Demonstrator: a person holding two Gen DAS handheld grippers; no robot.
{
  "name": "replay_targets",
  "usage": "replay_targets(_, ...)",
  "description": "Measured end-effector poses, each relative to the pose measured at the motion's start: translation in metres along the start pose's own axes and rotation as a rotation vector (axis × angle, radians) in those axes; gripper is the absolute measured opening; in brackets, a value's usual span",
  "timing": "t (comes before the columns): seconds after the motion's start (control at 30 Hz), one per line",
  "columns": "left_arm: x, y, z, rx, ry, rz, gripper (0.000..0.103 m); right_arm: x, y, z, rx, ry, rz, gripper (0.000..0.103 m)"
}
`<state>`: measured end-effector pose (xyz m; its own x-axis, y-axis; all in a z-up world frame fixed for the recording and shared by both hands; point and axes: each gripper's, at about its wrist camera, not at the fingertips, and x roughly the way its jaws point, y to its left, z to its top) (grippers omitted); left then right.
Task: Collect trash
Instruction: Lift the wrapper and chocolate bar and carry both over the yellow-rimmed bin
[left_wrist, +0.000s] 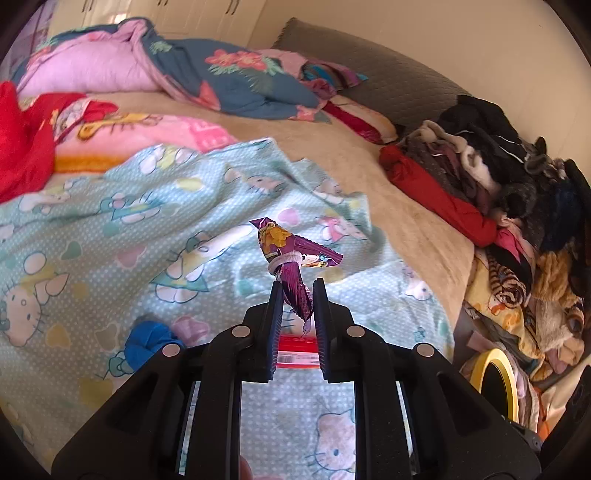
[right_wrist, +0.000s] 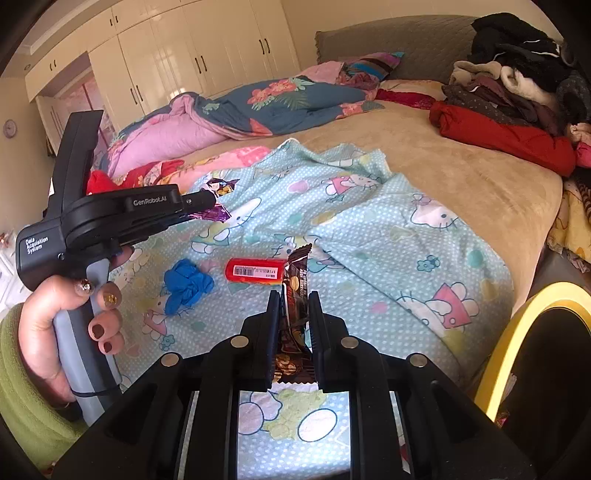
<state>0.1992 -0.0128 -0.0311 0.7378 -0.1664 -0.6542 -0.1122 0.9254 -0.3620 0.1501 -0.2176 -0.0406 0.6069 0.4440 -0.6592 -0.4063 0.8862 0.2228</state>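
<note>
My left gripper (left_wrist: 297, 286) is shut on a crumpled purple snack wrapper (left_wrist: 291, 254) with a white band around it, held above the light-blue cartoon blanket (left_wrist: 147, 221). It shows from the side in the right wrist view (right_wrist: 207, 206), wrapper (right_wrist: 218, 190) in its tips. My right gripper (right_wrist: 293, 297) is shut on a brown chocolate bar wrapper (right_wrist: 297, 280). A red tube-shaped package (right_wrist: 255, 271) and a crumpled blue glove (right_wrist: 186, 282) lie on the blanket (right_wrist: 388, 258). The red package (left_wrist: 297, 354) and glove (left_wrist: 147, 341) also show in the left wrist view.
A black bin with a yellow rim (right_wrist: 517, 332) stands at the bed's right side, also seen in the left wrist view (left_wrist: 495, 376). A pile of clothes (left_wrist: 498, 177) fills the bed's right end. Pink and blue quilts (right_wrist: 240, 107) lie at the back. White wardrobes (right_wrist: 166, 55) line the far wall.
</note>
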Motion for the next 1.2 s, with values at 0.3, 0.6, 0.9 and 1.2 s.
replay_targets(0.3,-0.017,-0.024,0.001,0.039,-0.032,-0.04,0.011,-0.027,-0.011,0.0,0.028,-0.046,-0.026,0.015)
replay_targets(0.6,-0.028,-0.048,-0.004,0.082,-0.046,-0.081,0.011,-0.049,-0.025,-0.004,0.063,-0.084,-0.055,0.015)
replay_targets(0.9,-0.033,-0.073,-0.012,0.129,-0.045,-0.115,0.011,-0.074,-0.044,-0.009,0.099,-0.118,-0.083,0.015)
replay_targets(1.2,-0.032,-0.104,-0.024,0.195,-0.027,-0.157,0.011,-0.095,-0.071,-0.016,0.146,-0.14,-0.129,0.015)
